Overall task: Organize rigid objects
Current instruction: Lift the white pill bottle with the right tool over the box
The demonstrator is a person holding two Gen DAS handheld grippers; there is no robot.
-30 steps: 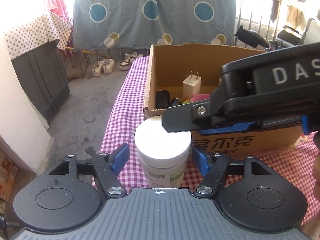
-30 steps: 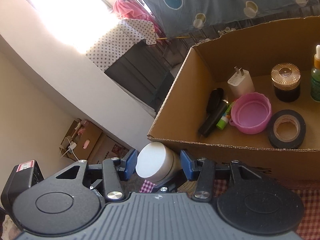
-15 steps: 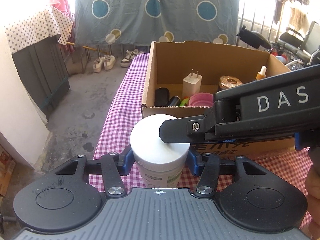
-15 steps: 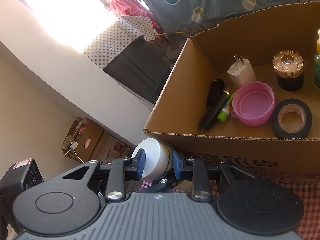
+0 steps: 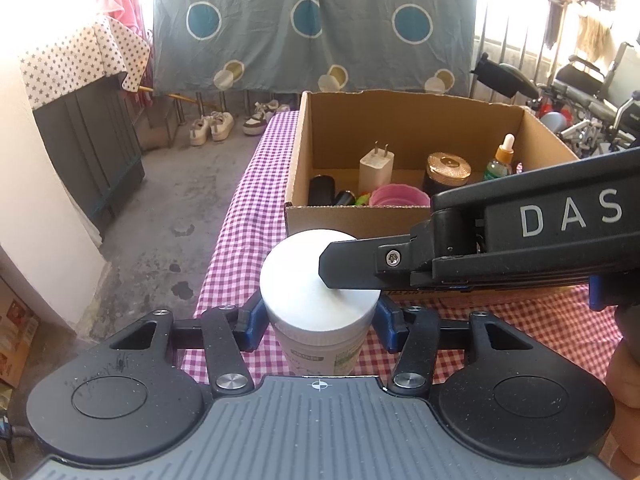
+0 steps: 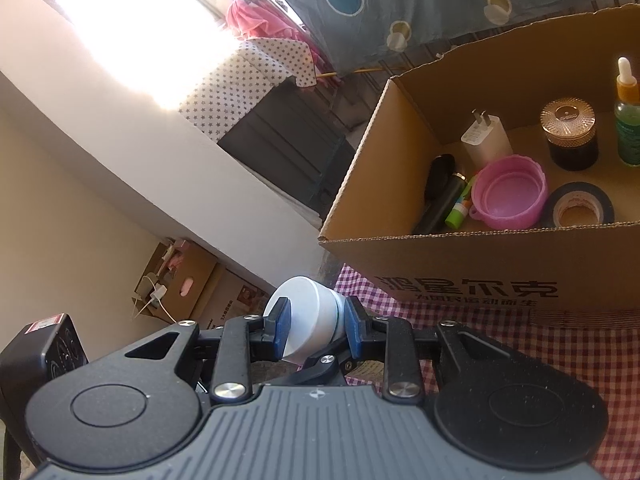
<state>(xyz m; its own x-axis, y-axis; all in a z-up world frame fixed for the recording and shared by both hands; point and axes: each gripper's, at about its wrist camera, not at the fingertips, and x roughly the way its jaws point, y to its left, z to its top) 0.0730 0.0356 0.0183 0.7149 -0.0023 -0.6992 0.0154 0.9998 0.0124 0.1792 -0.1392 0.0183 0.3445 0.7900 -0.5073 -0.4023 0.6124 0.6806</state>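
A white-lidded jar (image 5: 316, 304) stands on the checked tablecloth just in front of a cardboard box (image 5: 352, 216). My left gripper (image 5: 318, 320) is shut on the jar's body below the lid. My right gripper (image 6: 314, 330) comes in from the right and is shut on the jar's white lid (image 6: 308, 320); its finger (image 5: 360, 266) lies across the lid top in the left wrist view. The jar's base is hidden.
The box (image 6: 460, 248) holds a white charger (image 6: 486, 140), a pink lid (image 6: 508, 192), a black tape roll (image 6: 580, 206), a gold-capped dark jar (image 6: 570, 134), a dropper bottle (image 6: 628, 120) and dark tubes. The table edge (image 5: 224, 240) drops to a concrete floor at left.
Both grippers have closed in: the left pads came together on the jar's body and the right pads closed on the lid. The view has tilted to show more of the box's inside.
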